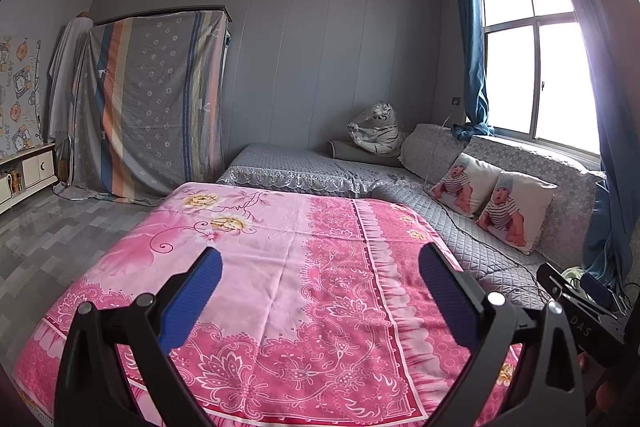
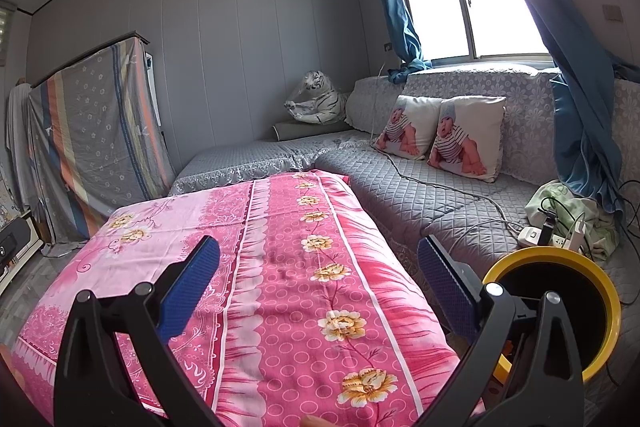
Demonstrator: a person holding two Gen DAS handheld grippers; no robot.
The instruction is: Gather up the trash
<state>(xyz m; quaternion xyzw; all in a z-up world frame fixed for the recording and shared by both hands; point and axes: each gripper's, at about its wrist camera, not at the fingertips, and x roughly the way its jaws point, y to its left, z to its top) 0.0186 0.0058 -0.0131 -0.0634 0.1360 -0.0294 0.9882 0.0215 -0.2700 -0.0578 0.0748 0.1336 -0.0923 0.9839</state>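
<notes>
My left gripper (image 1: 320, 263) is open and empty, held above a table covered with a pink floral cloth (image 1: 280, 267). My right gripper (image 2: 318, 257) is open and empty above the same cloth (image 2: 300, 267). A yellow-rimmed bin with a black inside (image 2: 600, 291) stands on the grey couch at the lower right, just right of my right finger. The right gripper's black body (image 1: 576, 299) shows at the right edge of the left wrist view. No trash shows on the cloth.
A grey quilted corner sofa (image 2: 440, 195) runs behind and right of the table, with two baby-print cushions (image 2: 464, 135), a plush tiger (image 2: 320, 103), a power strip with cables (image 2: 556, 235) and a green cloth (image 2: 560, 203). A draped wardrobe (image 1: 160, 99) stands left.
</notes>
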